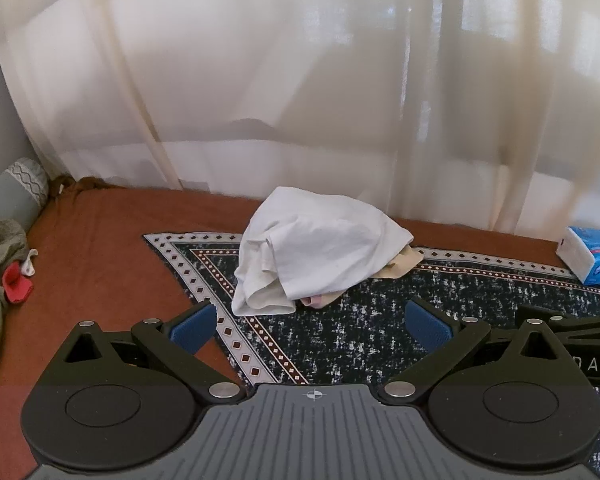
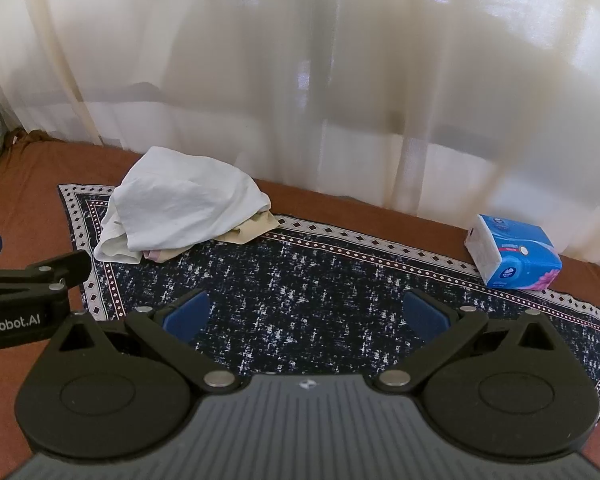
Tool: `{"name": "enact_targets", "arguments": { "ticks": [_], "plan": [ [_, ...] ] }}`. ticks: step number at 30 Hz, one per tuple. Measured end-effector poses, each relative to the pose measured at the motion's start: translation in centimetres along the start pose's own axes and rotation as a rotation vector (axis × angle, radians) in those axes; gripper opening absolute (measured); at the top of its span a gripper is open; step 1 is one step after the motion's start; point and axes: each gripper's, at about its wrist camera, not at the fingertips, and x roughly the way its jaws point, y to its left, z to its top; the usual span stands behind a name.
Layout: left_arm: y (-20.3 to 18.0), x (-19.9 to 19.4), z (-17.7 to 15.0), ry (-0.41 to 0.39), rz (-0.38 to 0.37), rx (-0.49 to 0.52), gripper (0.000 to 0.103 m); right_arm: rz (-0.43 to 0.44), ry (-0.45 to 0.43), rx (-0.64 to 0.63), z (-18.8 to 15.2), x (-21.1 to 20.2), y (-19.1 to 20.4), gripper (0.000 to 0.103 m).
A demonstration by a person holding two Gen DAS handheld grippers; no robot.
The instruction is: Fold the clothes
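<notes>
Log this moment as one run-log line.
left tool: open, empty | right tool: open, empty | white cloth pile: on patterned mat, untouched | phase: pre-grasp

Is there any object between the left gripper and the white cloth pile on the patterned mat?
Nothing visible. The open left gripper faces the white cloth pile directly, with only bare patterned mat between. The tissue pack lies far to the right.

Both cameras sit low over the bed, looking toward the curtain (image 1: 300, 80) at 12 o'clock. Both see the white cloth pile (image 1: 316, 248) and patterned mat (image 2: 320, 292).
</notes>
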Motion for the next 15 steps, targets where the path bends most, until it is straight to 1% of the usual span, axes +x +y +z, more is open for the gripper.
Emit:
{"name": "enact_targets", "arguments": {
  "ticks": [15],
  "plan": [
    [-0.07,0.17,-0.11,0.000,-0.011,0.001,0.103,-0.010,0.003,0.003,-0.01,0.15,0.11,0.103]
  ]
}}
